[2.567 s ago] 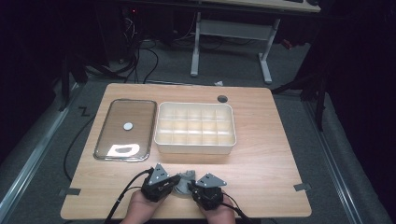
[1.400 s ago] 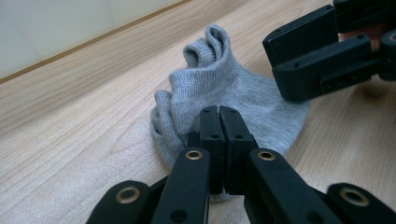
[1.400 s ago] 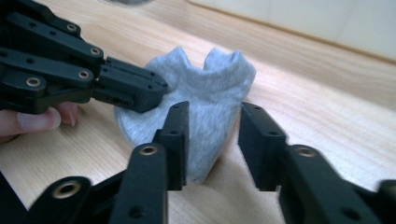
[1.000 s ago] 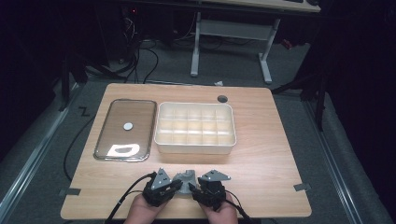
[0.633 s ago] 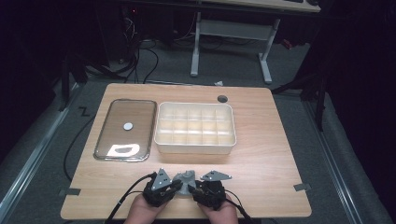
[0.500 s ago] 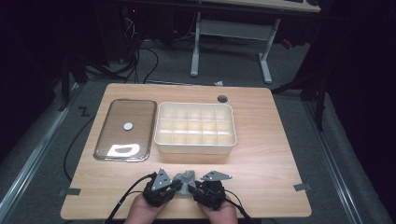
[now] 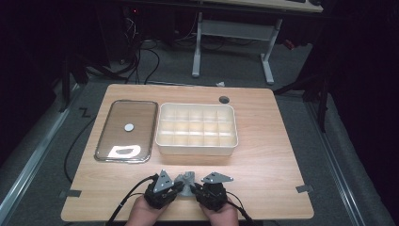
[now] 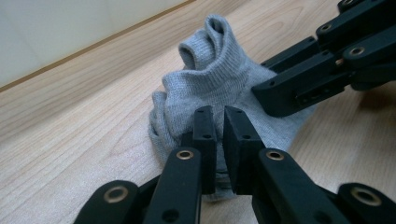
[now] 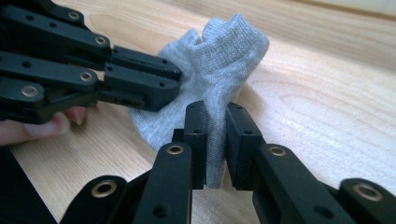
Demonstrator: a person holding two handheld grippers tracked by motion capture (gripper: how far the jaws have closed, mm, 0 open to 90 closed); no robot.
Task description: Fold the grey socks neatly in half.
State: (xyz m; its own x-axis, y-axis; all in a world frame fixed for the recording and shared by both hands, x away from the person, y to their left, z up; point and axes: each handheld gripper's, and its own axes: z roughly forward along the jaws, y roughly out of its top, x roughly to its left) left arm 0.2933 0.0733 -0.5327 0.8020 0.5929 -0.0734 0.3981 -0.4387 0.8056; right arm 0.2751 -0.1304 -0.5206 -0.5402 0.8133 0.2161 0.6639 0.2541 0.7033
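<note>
Grey sock pinched from both sides at the table's six o'clock edge.
High view: sock bunched between left gripper and right gripper, grip hard to judge there. Left gripper view: jaws clamped on cloth. Right gripper view: jaws just closing, seemingly pressing a fold.

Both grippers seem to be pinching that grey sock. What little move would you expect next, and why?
Probably a small lift together. The left gripper is shut on the sock, and the right gripper, whose jaws have just been closing, now has a fold of it between them. The sock lies bunched on the table, near the divided bin.
</note>
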